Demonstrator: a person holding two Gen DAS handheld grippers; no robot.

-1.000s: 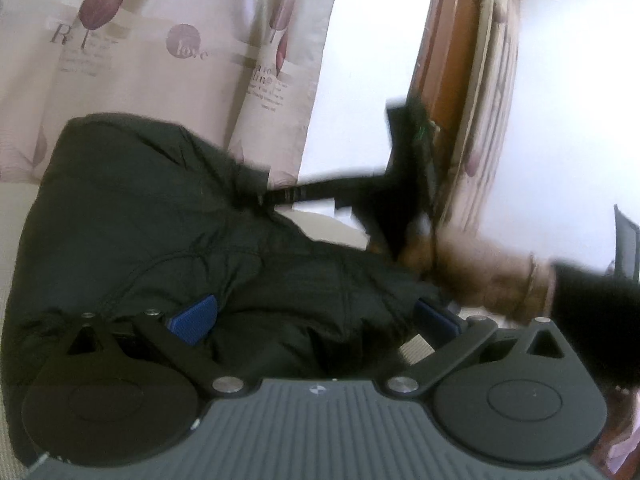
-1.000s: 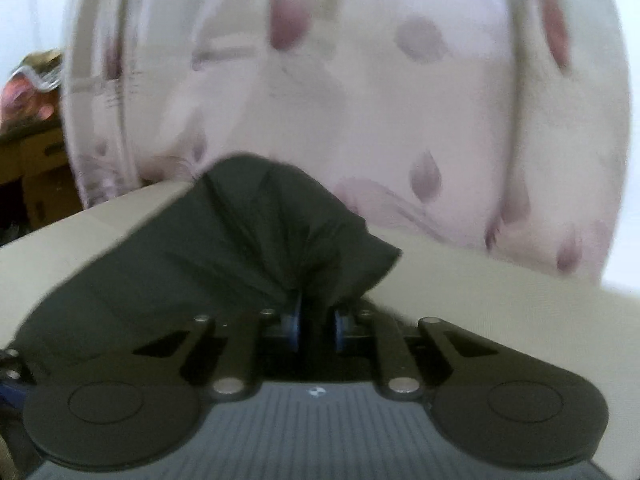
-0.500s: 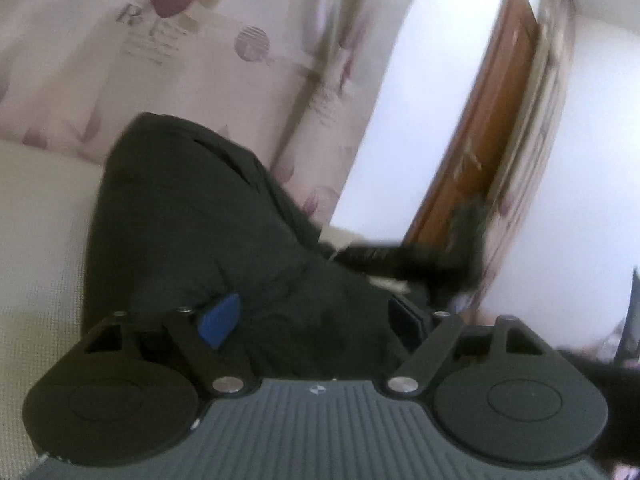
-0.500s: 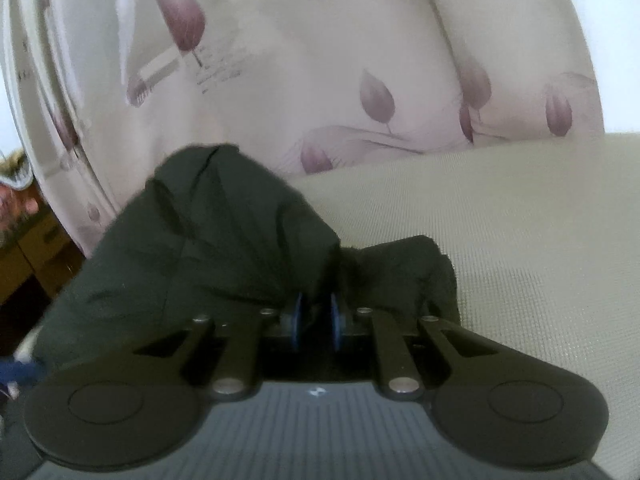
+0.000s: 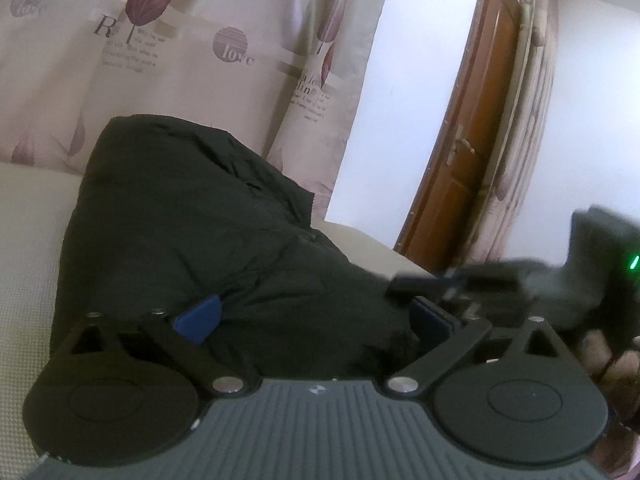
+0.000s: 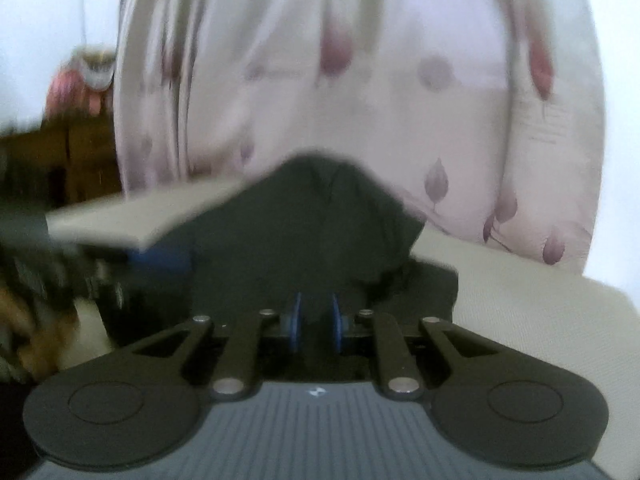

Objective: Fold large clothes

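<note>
Black garment (image 5: 192, 240): we read "love" on the curtain (image 5: 236, 46); left gripper (image 5: 316, 316) fingers spread wide, right gripper (image 6: 316, 320) fingers pinch its cloth.

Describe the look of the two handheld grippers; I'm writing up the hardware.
Both match: a ribbed grey body with a small white logo, two round black discs, black linkage bars with silver pivot bolts, and blue finger pads. See the left gripper and right gripper. No cables or sleeves visible.
</note>
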